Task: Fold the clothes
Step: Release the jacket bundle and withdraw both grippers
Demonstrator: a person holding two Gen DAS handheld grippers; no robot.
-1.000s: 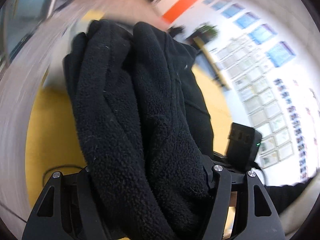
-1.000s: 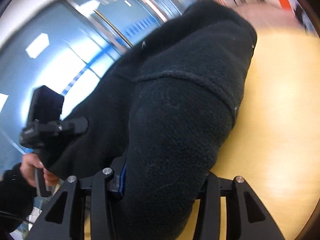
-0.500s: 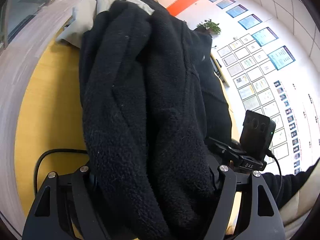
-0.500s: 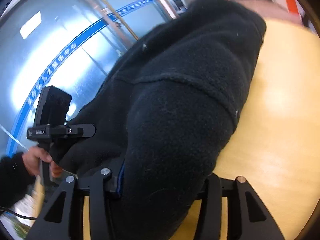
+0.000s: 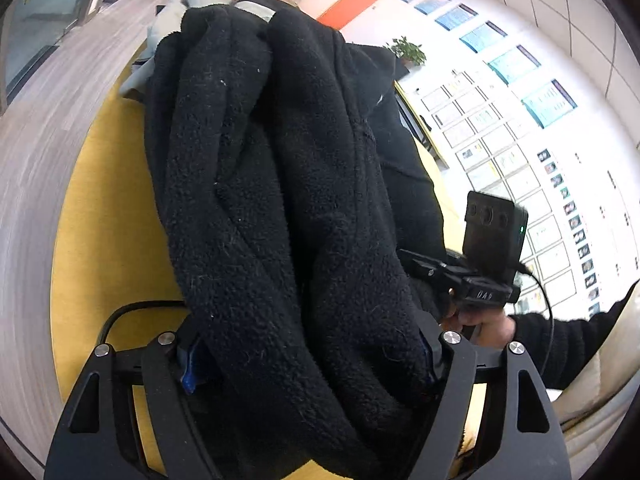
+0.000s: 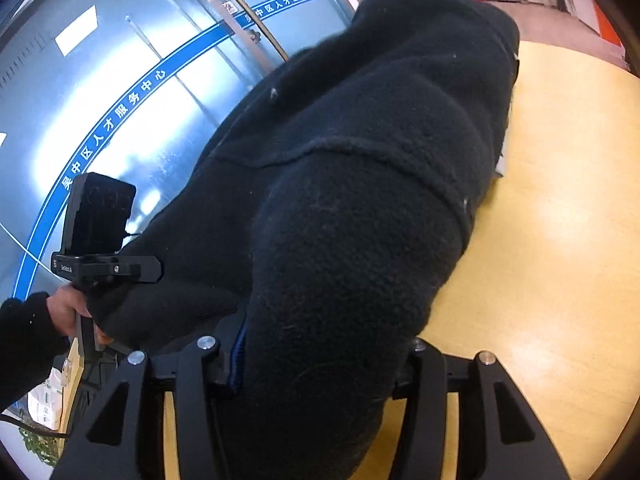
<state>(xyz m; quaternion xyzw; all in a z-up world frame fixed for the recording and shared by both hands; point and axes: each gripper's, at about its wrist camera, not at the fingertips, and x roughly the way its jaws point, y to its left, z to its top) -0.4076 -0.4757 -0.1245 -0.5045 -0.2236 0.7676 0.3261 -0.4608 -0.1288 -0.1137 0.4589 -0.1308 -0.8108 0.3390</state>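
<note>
Both grippers angled down over yellow table (image 6: 560,240). Left gripper (image 5: 312,364) jaws opening, black fleece (image 5: 280,200) bunched between fingers. Right gripper (image 6: 316,360) jaws opening, fleece between fingers too; can't tell if the pads press it.

We've got the left gripper (image 5: 312,364) w/ jaws opening, thick fold of black fleece (image 5: 280,200) btwn them, draped over yellow table (image 5: 104,216). Right gripper (image 5: 472,276) in a hand (image 5: 484,326) just beside fleece's right edge. Grey garment (image 5: 168,20) at far end.
</note>
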